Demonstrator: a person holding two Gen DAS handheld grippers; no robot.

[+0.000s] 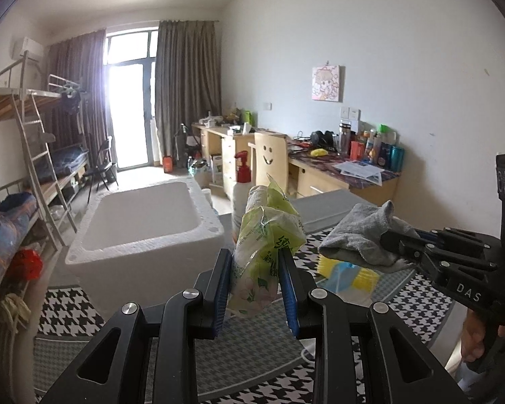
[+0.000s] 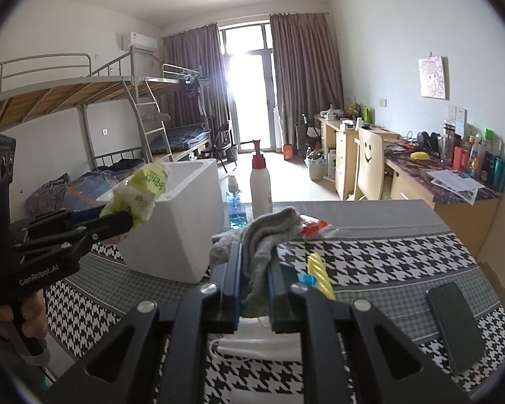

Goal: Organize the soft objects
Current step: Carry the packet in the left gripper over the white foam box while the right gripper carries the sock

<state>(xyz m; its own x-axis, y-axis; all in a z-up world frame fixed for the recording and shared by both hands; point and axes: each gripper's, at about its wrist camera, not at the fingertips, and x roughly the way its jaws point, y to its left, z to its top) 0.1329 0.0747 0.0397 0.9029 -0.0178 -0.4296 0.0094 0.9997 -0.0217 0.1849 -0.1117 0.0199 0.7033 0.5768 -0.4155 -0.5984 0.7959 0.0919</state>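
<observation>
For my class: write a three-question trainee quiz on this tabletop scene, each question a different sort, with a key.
1. True or false: the left hand-held gripper clamps a green tissue pack.
2. What does the right hand-held gripper hold? A) grey cloth B) black phone C) white pump bottle
3. Fill in: the white foam box stands on the houndstooth ____.

Key: 1 true; 2 A; 3 tablecloth.

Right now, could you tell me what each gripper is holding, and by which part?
The left gripper clamps the green tissue pack by its lower end; the right gripper pinches the grey cloth near one hanging edge.
</observation>
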